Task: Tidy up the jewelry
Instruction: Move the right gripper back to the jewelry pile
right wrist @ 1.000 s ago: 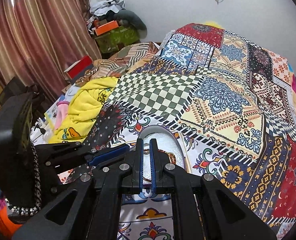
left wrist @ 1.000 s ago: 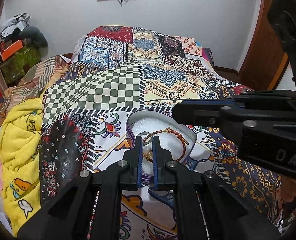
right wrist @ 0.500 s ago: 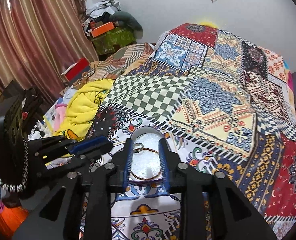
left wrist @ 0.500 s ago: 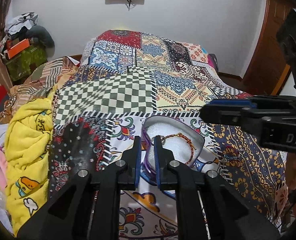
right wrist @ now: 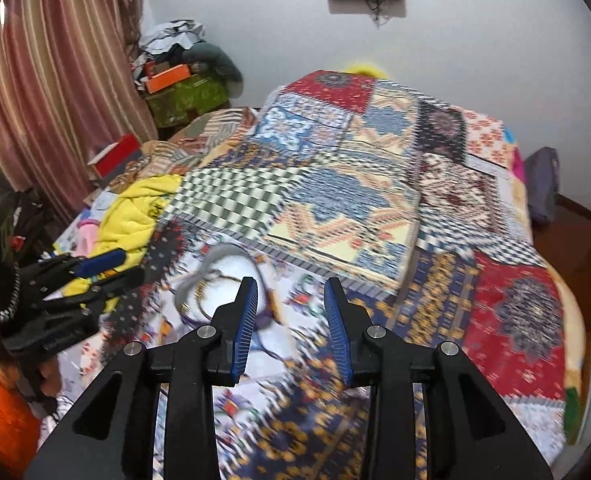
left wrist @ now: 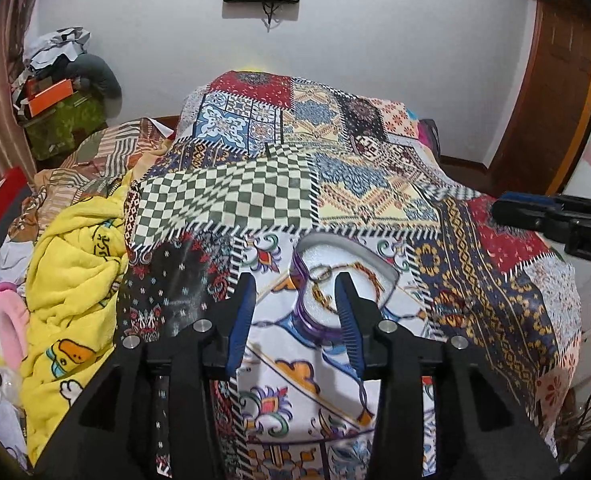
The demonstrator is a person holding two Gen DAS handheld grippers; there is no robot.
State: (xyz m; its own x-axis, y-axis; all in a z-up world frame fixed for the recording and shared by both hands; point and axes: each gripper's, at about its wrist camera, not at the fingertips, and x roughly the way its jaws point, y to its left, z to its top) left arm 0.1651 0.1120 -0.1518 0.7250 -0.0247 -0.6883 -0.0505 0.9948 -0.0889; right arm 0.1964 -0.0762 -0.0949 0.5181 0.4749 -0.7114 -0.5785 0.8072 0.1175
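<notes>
I am holding my left gripper and right gripper wide apart, empty. The bracelet is lying in the tray on the bed; I advise lifting away slowly, level.

Even, soft indoor light fills both views, with the white wall bright and faintly bluish and only weak shadows on the patchwork bedspread — no hard glare, just small glints on the metal screws of the left hand-held gripper. The left wrist view is sharp across the bed, while the right wrist view is smeared by motion blur, so the bedspread's patterns streak and the tray is indistinct. Fisheye distortion bends walls, curtain and wardrobe — dark vignetting cuts the corners
</notes>
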